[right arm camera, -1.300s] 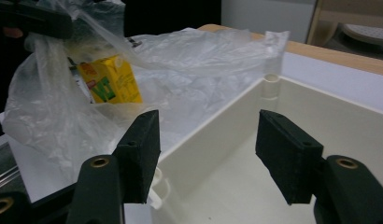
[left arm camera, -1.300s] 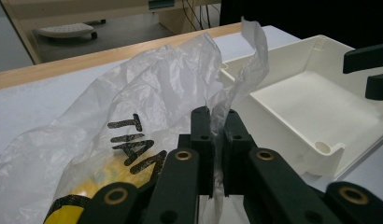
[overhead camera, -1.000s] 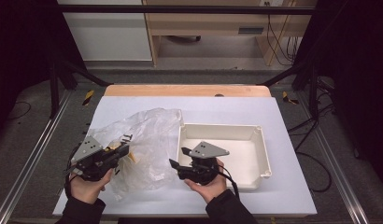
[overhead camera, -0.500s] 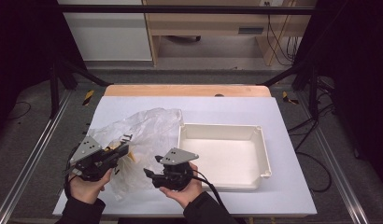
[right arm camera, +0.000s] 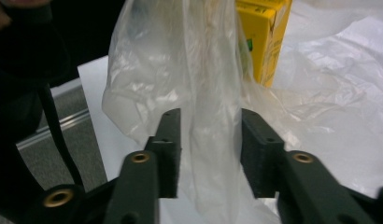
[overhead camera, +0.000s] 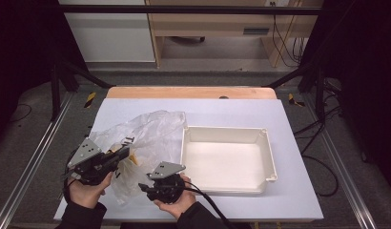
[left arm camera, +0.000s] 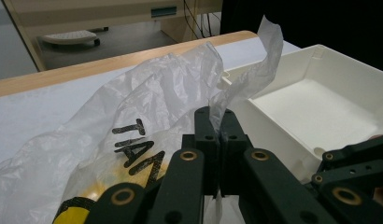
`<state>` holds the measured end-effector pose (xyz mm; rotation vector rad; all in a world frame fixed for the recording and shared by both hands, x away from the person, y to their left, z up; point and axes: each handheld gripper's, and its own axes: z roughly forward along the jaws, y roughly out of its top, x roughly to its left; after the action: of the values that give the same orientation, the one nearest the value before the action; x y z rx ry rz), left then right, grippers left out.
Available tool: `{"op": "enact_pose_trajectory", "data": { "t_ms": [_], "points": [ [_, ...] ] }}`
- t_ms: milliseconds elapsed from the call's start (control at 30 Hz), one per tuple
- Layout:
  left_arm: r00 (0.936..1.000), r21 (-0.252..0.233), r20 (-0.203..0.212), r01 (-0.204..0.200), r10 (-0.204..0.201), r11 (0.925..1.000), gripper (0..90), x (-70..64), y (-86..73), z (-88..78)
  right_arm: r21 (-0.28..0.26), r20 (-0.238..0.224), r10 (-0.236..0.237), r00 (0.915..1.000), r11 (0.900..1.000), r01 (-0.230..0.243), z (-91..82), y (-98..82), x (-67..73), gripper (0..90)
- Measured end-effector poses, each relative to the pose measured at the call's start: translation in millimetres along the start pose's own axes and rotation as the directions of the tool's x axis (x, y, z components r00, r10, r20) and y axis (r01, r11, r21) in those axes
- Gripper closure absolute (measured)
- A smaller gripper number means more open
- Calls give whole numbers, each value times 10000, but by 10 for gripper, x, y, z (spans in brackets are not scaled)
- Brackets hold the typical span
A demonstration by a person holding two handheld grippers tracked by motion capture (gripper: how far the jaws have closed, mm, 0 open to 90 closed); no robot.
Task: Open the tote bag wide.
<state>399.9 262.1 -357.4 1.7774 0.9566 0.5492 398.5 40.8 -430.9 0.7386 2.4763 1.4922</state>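
Observation:
A crumpled clear plastic bag (overhead camera: 146, 133) with black lettering lies on the white table cover, left of the tray. A yellow box (right arm camera: 262, 37) sits inside it. My left gripper (overhead camera: 122, 153) is shut on a strip of the bag's film (left arm camera: 241, 79), which rises from between the closed jaws (left arm camera: 220, 123). My right gripper (overhead camera: 145, 187) points left at the bag's near edge. Its jaws have just been closing. A fold of bag film (right arm camera: 208, 116) hangs between the pads, and gaps still show on both sides, so the right gripper (right arm camera: 210, 140) is open.
An empty white rectangular tray (overhead camera: 267, 157) stands right of the bag, with its near wall (left arm camera: 273, 126) close to my left jaws. A wooden strip (overhead camera: 193, 92) runs along the table's far edge. Metal rails (overhead camera: 31, 162) flank the table.
My right gripper has moved left from in front of the tray to the bag's near edge, and its jaws have narrowed around the film. The left gripper has stayed put.

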Motion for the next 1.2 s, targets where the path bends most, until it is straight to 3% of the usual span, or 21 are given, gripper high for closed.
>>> {"op": "enact_pose_trajectory", "data": {
  "t_ms": [67,100,133,167,233,733,1100,1200],
  "points": [
    [10000,-63,-15,13,-13,10000,887,7,4,-14,72,33,-52,10000,10000,52,9,-6,0,654],
    [10000,-93,-26,22,-22,10000,888,10,6,-20,123,29,-107,9999,9999,107,17,-18,-4,736],
    [10000,-104,-28,28,-29,9999,888,13,8,-26,123,29,-107,9999,9999,107,17,-18,-4,736],
    [10000,-129,-59,33,-34,9999,888,17,9,-31,91,-82,-21,10000,10000,22,17,-24,-9,834],
    [9999,-179,-81,67,-68,9998,889,23,9,-40,46,-162,29,9999,10000,-28,15,-21,-6,894],
    [9963,-894,-657,487,-547,9948,892,219,-7,-270,-643,-464,-112,9989,9979,82,147,153,181,900],
    [9893,-889,-1150,794,-894,9929,892,390,-123,-350,-410,-425,-366,9984,9986,348,358,233,297,894],
    [9869,-911,-1254,909,-1020,9917,893,436,-151,-371,-396,-376,-383,9986,9985,368,393,238,303,836]
  ]
}}
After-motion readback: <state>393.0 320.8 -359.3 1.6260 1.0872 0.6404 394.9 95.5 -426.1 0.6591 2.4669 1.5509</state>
